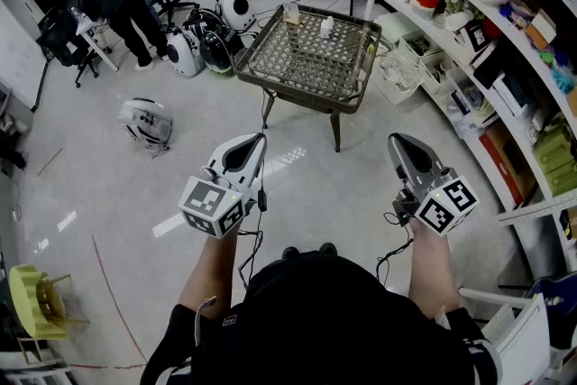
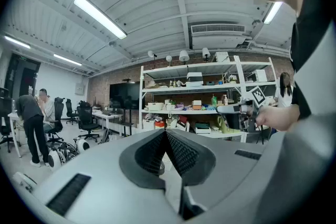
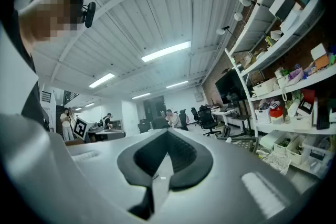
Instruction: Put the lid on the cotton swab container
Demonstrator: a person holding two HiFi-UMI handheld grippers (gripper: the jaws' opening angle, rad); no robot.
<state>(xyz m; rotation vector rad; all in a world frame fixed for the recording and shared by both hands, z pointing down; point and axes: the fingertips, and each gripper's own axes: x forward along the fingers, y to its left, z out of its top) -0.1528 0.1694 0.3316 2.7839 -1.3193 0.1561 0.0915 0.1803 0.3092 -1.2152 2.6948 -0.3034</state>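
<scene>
Dark top of the wearer fills the bottom of the head view, with both forearms reaching forward from it

Cotton swab container: a small clear pot, upright near the far edge of the mesh-topped table. It is well ahead of the person and well apart from both grippers, and its contents are too small to make out. A small white item stands near it to the right on the same top, not touching. Cannot tell whether this is the lid

Left gripper: held out over bare floor, marker cube toward the camera. In the left gripper view the ribbed pads meet at the tips, with nothing between them

Right gripper: level with the left one, well apart from it, also over the floor. In the right gripper view the jaws are together at the tips, also empty

Round the table:
- White round machines sit on the floor to its left
- Shelving runs along the right wall, crowded with boxes and baskets
- Two people are at a desk far left, one bent over, with office chairs close by
- Yellow-green stool stands at the lower left edge, just beside a thin red line on the floor
</scene>
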